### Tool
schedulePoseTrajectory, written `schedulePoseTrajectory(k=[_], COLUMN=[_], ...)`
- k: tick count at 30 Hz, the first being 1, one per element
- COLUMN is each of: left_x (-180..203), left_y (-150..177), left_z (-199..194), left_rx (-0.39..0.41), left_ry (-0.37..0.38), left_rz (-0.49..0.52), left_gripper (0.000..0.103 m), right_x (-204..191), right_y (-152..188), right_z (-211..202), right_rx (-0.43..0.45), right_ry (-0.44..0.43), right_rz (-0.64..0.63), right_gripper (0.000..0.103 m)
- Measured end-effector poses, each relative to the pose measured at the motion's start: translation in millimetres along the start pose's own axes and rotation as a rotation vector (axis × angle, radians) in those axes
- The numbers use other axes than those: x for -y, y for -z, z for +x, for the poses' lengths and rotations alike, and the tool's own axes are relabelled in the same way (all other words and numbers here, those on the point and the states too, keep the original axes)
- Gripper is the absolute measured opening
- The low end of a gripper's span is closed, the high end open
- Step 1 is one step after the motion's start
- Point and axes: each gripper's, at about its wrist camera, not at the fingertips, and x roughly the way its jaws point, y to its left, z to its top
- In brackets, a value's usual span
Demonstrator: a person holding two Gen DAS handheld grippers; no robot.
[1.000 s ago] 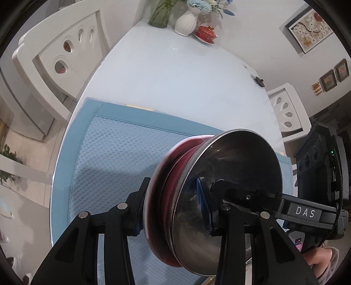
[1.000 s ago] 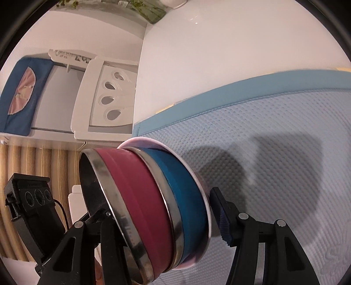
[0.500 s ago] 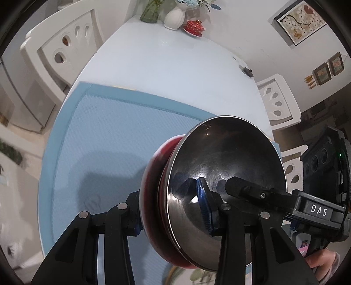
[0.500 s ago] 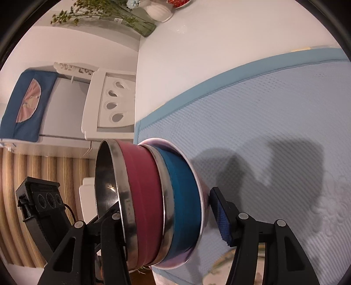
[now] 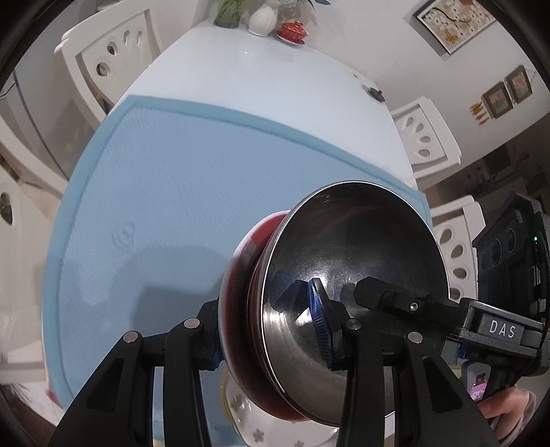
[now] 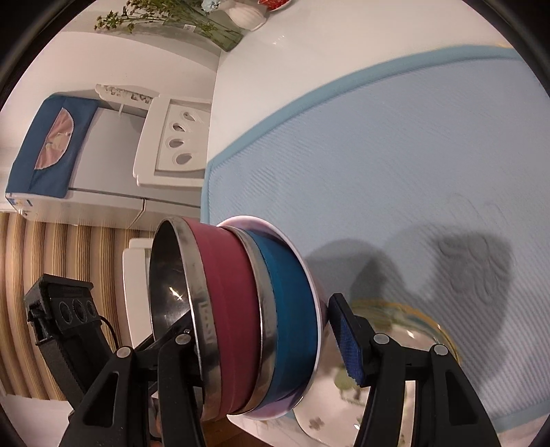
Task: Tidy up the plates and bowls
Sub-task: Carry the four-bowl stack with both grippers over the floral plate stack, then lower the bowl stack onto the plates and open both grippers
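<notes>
A stack of bowls hangs tipped on its side above the blue mat (image 5: pixel 165 192): a steel-lined red bowl (image 6: pixel 223 309) nested in a blue bowl (image 6: pixel 292 302), backed by a pale pink plate (image 6: pixel 311 275). In the left wrist view its steel inside (image 5: pixel 357 261) faces the camera. My left gripper (image 5: pixel 266 319) is shut on the stack, one pad inside the bowl and the other finger behind the plate. My right gripper (image 6: pixel 264 333) clamps it from the opposite side, blue pad against the plate. Just below lies a white floral bowl (image 6: pixel 395 340).
The mat (image 6: pixel 412 154) lies on a white table (image 5: pixel 261 79), with vases (image 5: pixel 263 19) and a red lidded cup (image 5: pixel 292 31) at its far end. White chairs (image 5: pixel 113 58) stand on both sides. A hand (image 5: pixel 505 409) grips the right tool.
Both grippers have carried the stack together toward the near edge of the mat, its tilt unchanged. The white floral bowl has come into view beneath it.
</notes>
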Motion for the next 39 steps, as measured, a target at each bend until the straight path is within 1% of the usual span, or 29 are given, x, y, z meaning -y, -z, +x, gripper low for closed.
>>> schedulePoseTrajectory(k=[5, 11, 18, 25, 29, 34, 39], left_x=[10.2, 13.3, 14.7, 9.8, 9.2, 11.7, 15.3], left_y=[28.5, 56.9, 87.3, 98.2, 100.9, 103.2, 106.9], left_z=[1.4, 7.7, 22.2, 29.8, 34.6, 39.0, 37.4], left_rx=[-0.014, -0.042, -0.071, -0.078, -0.084, -0.084, -0.085], left_ry=[0.006, 0.027, 0.023, 0.036, 0.031, 0.026, 0.012], left_rz=[0.005, 0.009, 0.020, 0.009, 0.018, 0.031, 0.071], left_gripper=[0.037, 0.037, 0.037, 0.037, 0.037, 0.039, 0.038], right_x=[17.8, 38.2, 62.7, 76.4, 80.4, 80.4, 73.1], right_y=[24.9, 52.3, 81.2, 95.1, 100.0, 101.7, 102.8], right_z=[-9.7, -19.0, -14.8, -9.2, -6.5, -1.8, -0.8], right_rx=[-0.005, -0.014, -0.039, -0.040, -0.034, -0.033, -0.015], right_ry=[0.003, 0.006, 0.038, 0.049, 0.041, 0.072, 0.108], right_rz=[0.010, 0.017, 0.025, 0.003, 0.002, -0.009, -0.059], right_gripper=[0.056, 0.056, 0.056, 0.056, 0.056, 0.056, 0.056])
